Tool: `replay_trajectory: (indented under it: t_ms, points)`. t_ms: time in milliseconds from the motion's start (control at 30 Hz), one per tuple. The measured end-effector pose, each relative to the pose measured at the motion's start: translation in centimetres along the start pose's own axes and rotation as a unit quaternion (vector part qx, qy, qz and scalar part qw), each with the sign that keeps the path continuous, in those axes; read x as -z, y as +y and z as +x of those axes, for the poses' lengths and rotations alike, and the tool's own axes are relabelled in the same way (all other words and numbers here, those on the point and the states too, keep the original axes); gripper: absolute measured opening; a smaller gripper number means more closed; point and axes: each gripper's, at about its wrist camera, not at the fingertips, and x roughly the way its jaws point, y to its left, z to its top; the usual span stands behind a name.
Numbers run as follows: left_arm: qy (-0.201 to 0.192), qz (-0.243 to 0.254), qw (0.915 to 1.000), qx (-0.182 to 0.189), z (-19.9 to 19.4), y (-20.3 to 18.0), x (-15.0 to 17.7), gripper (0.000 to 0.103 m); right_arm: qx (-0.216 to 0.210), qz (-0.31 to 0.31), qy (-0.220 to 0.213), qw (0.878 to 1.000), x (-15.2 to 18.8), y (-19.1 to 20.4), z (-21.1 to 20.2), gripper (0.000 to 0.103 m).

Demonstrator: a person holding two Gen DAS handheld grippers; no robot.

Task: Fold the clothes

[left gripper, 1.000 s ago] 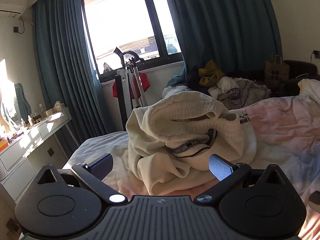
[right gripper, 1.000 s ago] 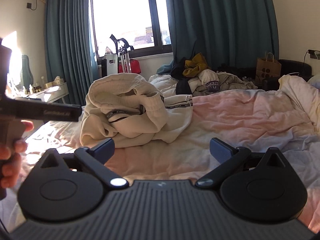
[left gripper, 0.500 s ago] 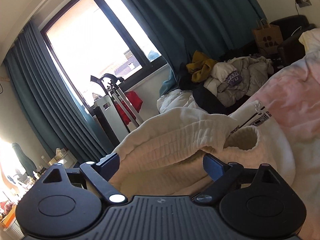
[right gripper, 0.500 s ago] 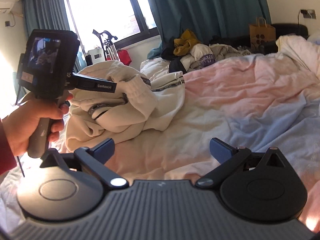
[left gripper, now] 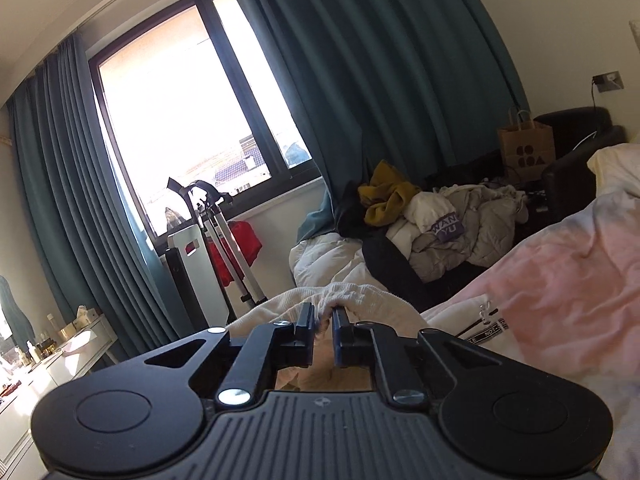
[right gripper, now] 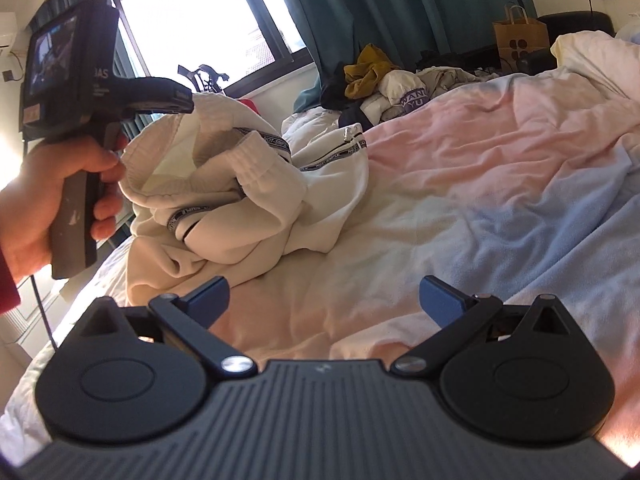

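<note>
Left wrist: gripper (left gripper: 323, 316) pinches garment (left gripper: 352, 300) hem

Garment (left gripper: 360, 304) mostly hidden behind gripper body.

Cream ribbed-cloth garment (right gripper: 240, 184); soft, wrinkled cloth bedsheet (right gripper: 500, 184).

The left wrist view sits low and very near the cream garment (left gripper: 360, 304), tilted upward toward the window (left gripper: 180, 128) at 11 o'clock and the clothes pile (left gripper: 432, 224) at 1 o'clock. The right wrist view looks from farther back over the bed (right gripper: 500, 168), the garment at 10 o'clock. Both share the garment, window, pile and paper bag (right gripper: 520, 36).
</note>
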Motion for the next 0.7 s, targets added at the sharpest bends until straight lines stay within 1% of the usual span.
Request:
replay_trajectory:
  t_ms: [100,233,300,400,467,533,667,700]
  points:
    - [-0.020,-0.015,0.9997,0.004,-3.5,1.7,-1.1,0.006,-0.005,-0.007,-0.015,1.000,-0.2,0.3,-0.6,0.103]
    - [-0.045,-0.048,0.9978,0.003,-10.5,5.4,-2.4,0.006,-0.034,0.002,-0.047,0.998,-0.7,0.6,-2.0,0.103]
    - [-0.050,-0.065,0.9966,0.001,-13.4,7.3,-2.3,0.006,-0.065,0.013,-0.064,0.996,-1.0,0.6,-2.8,0.103]
    - [-0.053,-0.101,0.9935,-0.008,-18.5,11.0,-0.9,0.006,-0.110,0.019,-0.072,0.991,-1.3,1.2,-3.9,0.103]
    - [-0.052,-0.127,0.9905,-0.016,-20.9,13.1,0.4,0.006,-0.124,0.005,-0.067,0.990,-1.1,2.2,-4.4,0.103]
    - [-0.049,-0.145,0.9880,-0.025,-22.8,15.1,2.1,0.006,-0.137,-0.016,-0.047,0.989,-0.7,3.2,-4.5,0.103]
    - [-0.023,-0.196,0.9794,-0.045,-23.7,18.5,6.4,0.006,-0.178,-0.052,0.001,0.983,0.6,5.4,-4.5,0.103]
    - [-0.018,-0.207,0.9769,-0.050,-23.7,19.2,7.4,0.006,-0.178,-0.065,0.015,0.982,1.2,6.1,-4.4,0.103]
